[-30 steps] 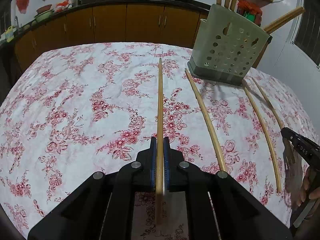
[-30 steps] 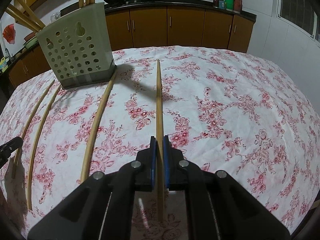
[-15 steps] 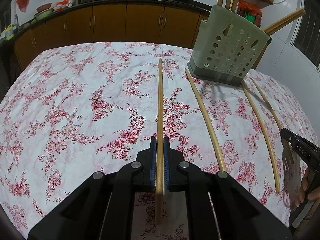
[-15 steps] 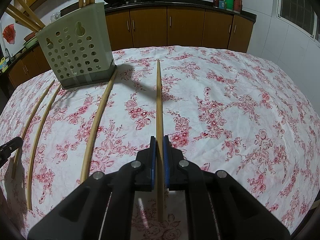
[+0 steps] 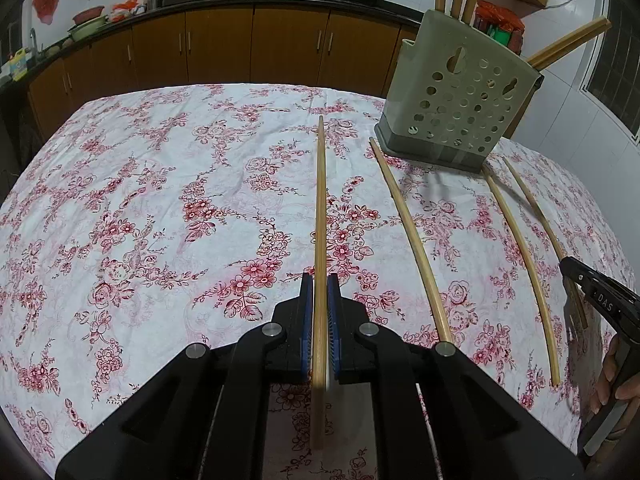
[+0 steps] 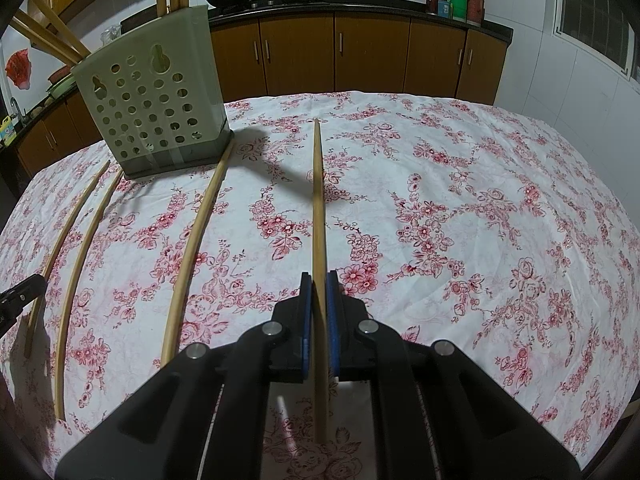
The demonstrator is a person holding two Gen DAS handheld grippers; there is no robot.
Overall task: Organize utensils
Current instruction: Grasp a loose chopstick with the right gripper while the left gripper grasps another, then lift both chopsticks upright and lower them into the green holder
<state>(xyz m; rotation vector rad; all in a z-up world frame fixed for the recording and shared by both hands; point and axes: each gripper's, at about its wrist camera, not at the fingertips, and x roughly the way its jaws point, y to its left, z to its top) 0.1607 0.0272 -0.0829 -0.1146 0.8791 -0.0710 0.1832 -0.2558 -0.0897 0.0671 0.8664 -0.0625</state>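
Left wrist view showed the left hand-held gripper [image 5: 320, 304] clamping a chopstick [image 5: 320, 208] pointing straight ahead; the holder [image 5: 456, 112] stood ahead-right on the surface [image 5: 120, 200]. The right hand-held gripper [image 6: 319, 304] likewise gripped its own chopstick [image 6: 318, 200].

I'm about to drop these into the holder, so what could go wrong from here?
The left gripper pinches a long chopstick near one end, and the right gripper does likewise, so either stick may swivel or slip. Sticks lean out of the holder, so an incoming tip could catch them or its rim. The loose chopsticks lying between the grippers could get knocked.
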